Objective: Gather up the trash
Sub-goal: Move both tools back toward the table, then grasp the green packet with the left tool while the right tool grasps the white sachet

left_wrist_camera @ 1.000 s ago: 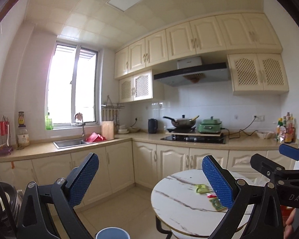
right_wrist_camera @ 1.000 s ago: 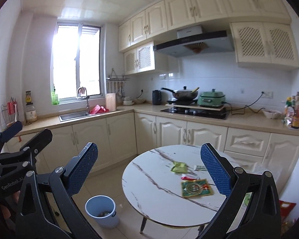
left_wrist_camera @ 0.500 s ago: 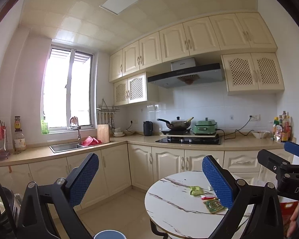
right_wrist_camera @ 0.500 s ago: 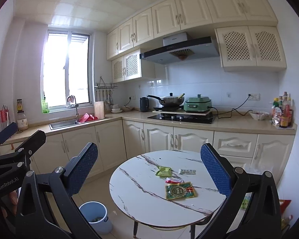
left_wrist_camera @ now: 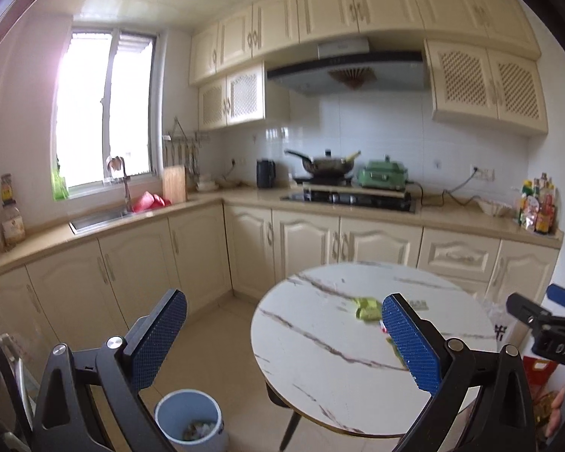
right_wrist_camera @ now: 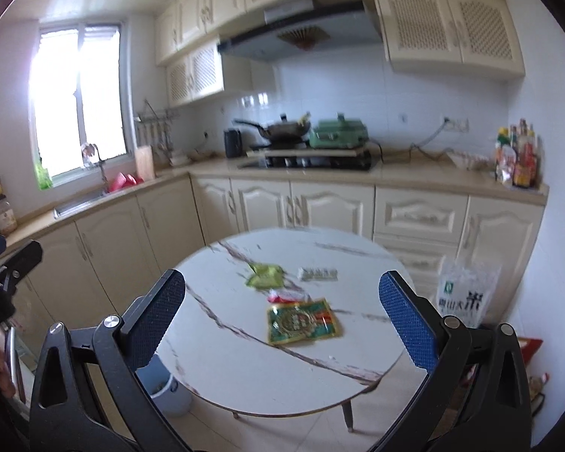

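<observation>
A round white marble table (right_wrist_camera: 245, 376) carries several pieces of trash: a flat green and red packet (right_wrist_camera: 301, 322), a crumpled light green wrapper (right_wrist_camera: 265, 275), a small red wrapper (right_wrist_camera: 282, 295) and a white strip (right_wrist_camera: 317, 274). The green wrapper also shows in the left wrist view (left_wrist_camera: 367, 307). A light blue trash bin (left_wrist_camera: 189, 423) stands on the floor left of the table, with some trash inside. My left gripper (left_wrist_camera: 284, 337) and my right gripper (right_wrist_camera: 282, 320) are both open and empty, held in the air short of the table.
Cream kitchen cabinets and a beige counter (left_wrist_camera: 358, 207) run behind the table, with a sink (left_wrist_camera: 101, 218), a stove with a wok (left_wrist_camera: 327, 165) and bottles (right_wrist_camera: 518, 162). A white plastic bag (right_wrist_camera: 465, 293) stands right of the table.
Both cameras have tilted down and moved closer to the table. The bin and the trash now show larger. Both grippers stay open.
</observation>
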A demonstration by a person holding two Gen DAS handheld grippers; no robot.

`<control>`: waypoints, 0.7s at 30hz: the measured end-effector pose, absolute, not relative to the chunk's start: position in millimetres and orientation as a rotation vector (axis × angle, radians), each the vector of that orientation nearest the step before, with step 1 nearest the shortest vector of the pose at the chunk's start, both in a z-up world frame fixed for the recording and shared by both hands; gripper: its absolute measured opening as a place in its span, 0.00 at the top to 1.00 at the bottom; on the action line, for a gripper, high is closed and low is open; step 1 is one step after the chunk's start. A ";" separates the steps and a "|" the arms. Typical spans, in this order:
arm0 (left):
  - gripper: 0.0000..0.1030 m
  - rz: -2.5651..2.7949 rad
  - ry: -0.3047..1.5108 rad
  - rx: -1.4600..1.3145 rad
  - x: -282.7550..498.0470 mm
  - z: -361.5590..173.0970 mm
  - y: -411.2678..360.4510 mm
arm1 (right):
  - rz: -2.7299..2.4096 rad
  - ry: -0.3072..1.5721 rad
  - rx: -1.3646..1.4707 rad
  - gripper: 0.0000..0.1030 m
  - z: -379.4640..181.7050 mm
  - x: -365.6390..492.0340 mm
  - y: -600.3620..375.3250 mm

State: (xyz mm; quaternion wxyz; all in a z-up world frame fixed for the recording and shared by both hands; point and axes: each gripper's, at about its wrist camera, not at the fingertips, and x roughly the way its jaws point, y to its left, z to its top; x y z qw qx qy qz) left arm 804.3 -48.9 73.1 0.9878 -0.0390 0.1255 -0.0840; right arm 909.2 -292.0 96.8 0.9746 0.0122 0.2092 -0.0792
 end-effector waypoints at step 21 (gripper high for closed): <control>0.01 -0.428 0.734 0.054 1092.4 57.3 -200.6 | -0.197 0.832 -0.028 0.00 -21.8 1114.0 -400.9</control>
